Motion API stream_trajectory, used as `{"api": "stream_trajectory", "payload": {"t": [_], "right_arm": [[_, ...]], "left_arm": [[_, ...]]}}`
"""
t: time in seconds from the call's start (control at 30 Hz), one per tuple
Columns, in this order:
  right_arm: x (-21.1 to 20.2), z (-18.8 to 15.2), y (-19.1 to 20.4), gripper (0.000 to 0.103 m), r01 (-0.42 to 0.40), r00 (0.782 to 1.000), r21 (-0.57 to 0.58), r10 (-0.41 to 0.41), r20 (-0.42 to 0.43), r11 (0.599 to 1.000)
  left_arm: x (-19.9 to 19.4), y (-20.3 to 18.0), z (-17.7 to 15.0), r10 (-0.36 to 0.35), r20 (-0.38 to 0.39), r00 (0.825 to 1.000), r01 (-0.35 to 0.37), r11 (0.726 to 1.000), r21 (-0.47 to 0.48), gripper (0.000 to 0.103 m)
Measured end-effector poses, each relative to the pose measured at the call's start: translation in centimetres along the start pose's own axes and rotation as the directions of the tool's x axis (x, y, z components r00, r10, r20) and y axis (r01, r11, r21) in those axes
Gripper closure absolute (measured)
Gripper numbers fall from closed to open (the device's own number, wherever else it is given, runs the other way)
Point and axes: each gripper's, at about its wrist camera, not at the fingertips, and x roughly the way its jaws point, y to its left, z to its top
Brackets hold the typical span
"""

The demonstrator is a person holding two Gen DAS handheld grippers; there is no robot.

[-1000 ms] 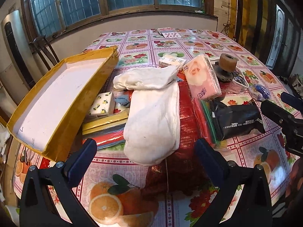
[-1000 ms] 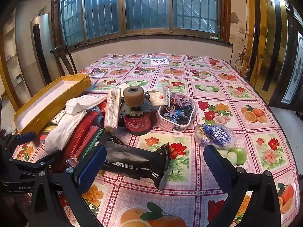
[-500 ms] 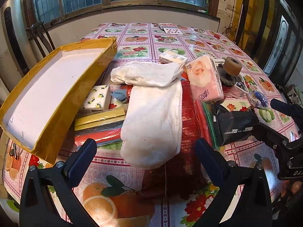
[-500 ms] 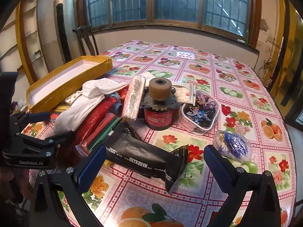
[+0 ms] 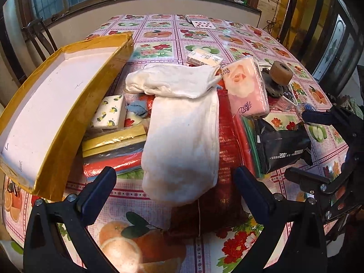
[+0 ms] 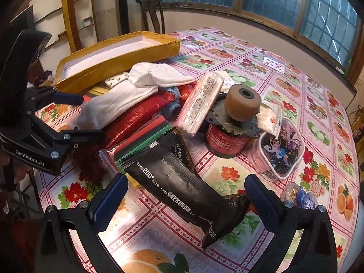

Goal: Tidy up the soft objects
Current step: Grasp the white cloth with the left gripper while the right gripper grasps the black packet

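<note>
A white towel (image 5: 182, 141) lies draped over a red foil bag (image 5: 225, 150) in a heap on the table; the same towel (image 6: 118, 100) shows in the right wrist view. My left gripper (image 5: 175, 182) is open just in front of the towel's near end, touching nothing. A pink tissue pack (image 5: 245, 88) leans beside the towel. A black tissue pack (image 6: 182, 182) lies between the fingers of my open right gripper (image 6: 186, 195), which is not closed on it. The left gripper (image 6: 91, 118) appears at the left of the right wrist view.
A yellow box (image 5: 56, 104) with a white inside stands tilted at the left. A small patterned tissue pack (image 5: 109, 111), coloured sheets (image 5: 113, 152), a red can with a brown roller (image 6: 236, 122), a cartoon pouch (image 6: 282, 147) and playing cards (image 5: 200, 21) share the fruit-print tablecloth (image 5: 159, 34).
Both grippers have come closer to the pile. The right wrist view has swung left, bringing the black tissue pack between its fingers. Nothing on the table has moved.
</note>
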Motion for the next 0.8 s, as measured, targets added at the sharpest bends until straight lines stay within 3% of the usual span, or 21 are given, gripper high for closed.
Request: {"api": "stream_trajectory", "payload": {"t": [0.1,0.3,0.57,0.67,0.73,0.8], "right_arm": [[0.9,0.3,-0.4,0.000,-0.030,0.999,-0.024,0.029,-0.026,0.999],[2.4,0.9,-0.4,0.000,-0.083,0.994,-0.070,0.078,-0.076,0.994],[4.2,0.5,-0.3,0.002,-0.101,0.989,-0.081,0.091,-0.117,0.992],[3.8,0.1,0.0,0.009,-0.114,0.988,-0.085,0.104,-0.118,0.990],[3.5,-0.1,0.1,0.031,-0.142,0.984,-0.063,0.134,-0.119,0.988],[3.5,-0.2,0.5,0.032,-0.113,0.986,-0.070,0.103,-0.133,0.991]], "left_arm": [[-0.3,0.4,1.0,-0.021,-0.005,1.000,0.021,1.000,-0.004,0.000],[1.3,0.8,2.2,0.027,-0.062,0.998,-0.026,1.000,0.015,0.000],[2.9,1.1,2.6,-0.027,-0.102,0.994,0.025,0.999,-0.019,0.001],[2.7,0.8,2.7,-0.050,-0.109,0.993,0.049,0.999,-0.014,0.020],[2.5,0.6,2.8,-0.076,-0.118,0.990,0.075,0.997,-0.014,0.035],[2.3,0.3,2.8,-0.080,-0.120,0.990,0.080,0.997,-0.002,0.050]]}}
